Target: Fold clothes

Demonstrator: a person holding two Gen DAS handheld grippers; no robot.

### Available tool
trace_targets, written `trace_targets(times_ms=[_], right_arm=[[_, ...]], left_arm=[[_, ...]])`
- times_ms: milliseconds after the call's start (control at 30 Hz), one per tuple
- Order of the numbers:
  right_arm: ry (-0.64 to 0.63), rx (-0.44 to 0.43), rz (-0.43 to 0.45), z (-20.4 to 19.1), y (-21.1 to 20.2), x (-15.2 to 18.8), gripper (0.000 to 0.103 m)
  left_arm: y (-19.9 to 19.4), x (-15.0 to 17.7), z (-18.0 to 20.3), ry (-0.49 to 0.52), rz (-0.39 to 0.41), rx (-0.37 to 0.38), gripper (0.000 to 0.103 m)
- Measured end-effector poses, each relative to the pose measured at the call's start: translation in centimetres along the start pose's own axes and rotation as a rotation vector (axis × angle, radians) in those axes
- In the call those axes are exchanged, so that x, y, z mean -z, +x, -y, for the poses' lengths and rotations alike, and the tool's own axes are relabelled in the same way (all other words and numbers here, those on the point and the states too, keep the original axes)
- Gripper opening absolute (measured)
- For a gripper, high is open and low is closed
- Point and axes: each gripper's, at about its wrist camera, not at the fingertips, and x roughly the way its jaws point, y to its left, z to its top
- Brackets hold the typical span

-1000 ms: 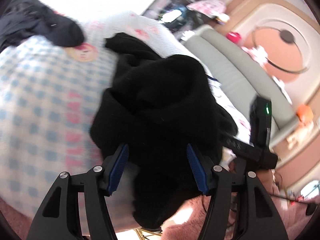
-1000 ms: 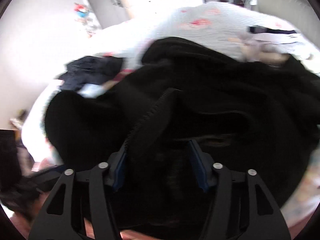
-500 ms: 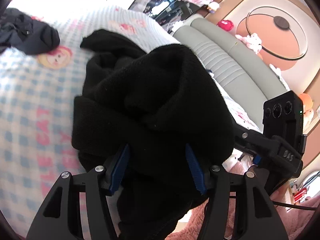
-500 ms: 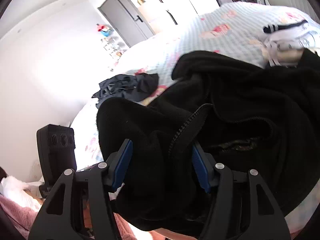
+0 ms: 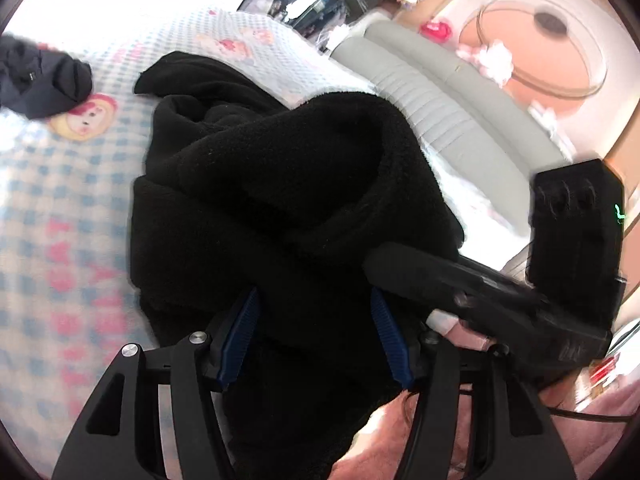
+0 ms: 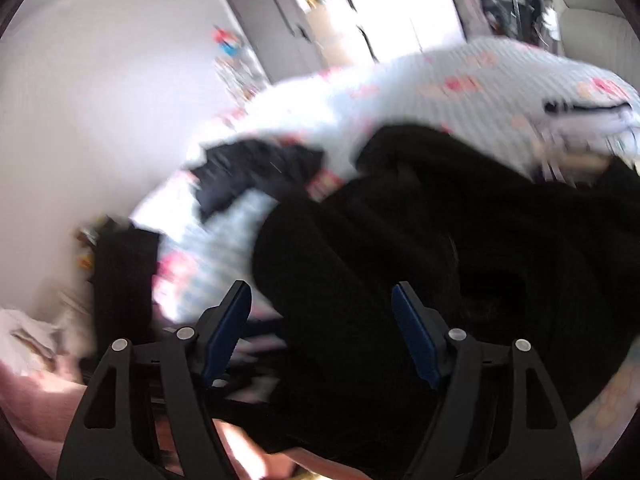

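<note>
Item: black fleece jacket (image 5: 280, 184), one piece, bunched in a thick heap at the near edge of the bed (image 5: 60, 200), part of it hanging over that edge toward the grippers. No flat panel, sleeve or straight fold line can be made out. Judged unfolded; folding hardly begun.

Left gripper (image 5: 316, 336): jaws spread and easing wider, a thick wad of the fleece filling the gap and lying against both blue pads (image 5: 240, 332). Reads as a loosening hold on the bulk.

Right gripper (image 6: 320, 332): jaws opening. Fleece lies between them toward the right pad; the left pad stands clear with bedding showing behind it. Not gripping. This view is blurred.

Other stock: a second dark garment (image 5: 40, 76), crumpled, toward the far left corner of the bed, well apart from the jacket; a white garment with black trim (image 6: 580, 114) at the far right side. Both look unfolded.

Remaining, by judgement: spread the jacket flat, fold it, then handle the other pieces.

Surroundings: grey headboard (image 5: 460, 128).
</note>
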Motion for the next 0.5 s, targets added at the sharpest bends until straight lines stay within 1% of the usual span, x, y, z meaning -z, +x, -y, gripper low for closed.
trace_targets(times_ms=[33, 67, 133, 233, 267, 333, 367, 400, 500], right_arm=[[0.056, -0.014, -0.022, 0.8, 0.9, 0.3, 0.064], [0.087, 0.002, -0.042, 1.3, 1.8, 0.6, 0.063], [0.102, 0.058, -0.061, 2.0, 2.9, 0.8, 0.062], [0.124, 0.1, -0.028, 2.9, 2.5, 0.8, 0.06], [0.139, 0.114, -0.017, 3.1, 2.4, 0.8, 0.059], [0.151, 0.153, 0.002, 3.5, 2.4, 0.8, 0.057], [0.156, 0.176, 0.009, 3.6, 2.4, 0.8, 0.057], [0.163, 0.198, 0.017, 3.8, 2.3, 0.9, 0.057], [0.216, 0.238, 0.037, 4.6, 2.1, 1.0, 0.057]], left_arm=[[-0.4, 0.2, -0.4, 0.002, 0.002, 0.015, 0.062], [-0.8, 0.3, -0.9, -0.009, 0.005, 0.017, 0.062], [-1.6, 0.3, -2.2, -0.052, 0.02, 0.005, 0.062], [-2.4, 0.0, -5.1, -0.157, 0.058, -0.027, 0.063], [-2.5, -0.2, -5.9, -0.195, 0.069, -0.031, 0.064], [-2.1, -0.6, -7.3, -0.255, 0.073, -0.01, 0.071], [-1.5, -0.9, -7.7, -0.268, 0.059, 0.0, 0.079], [-0.7, -1.2, -8.0, -0.277, 0.039, 0.006, 0.082], [2.4, -2.5, -8.7, -0.309, -0.053, 0.046, 0.082]])
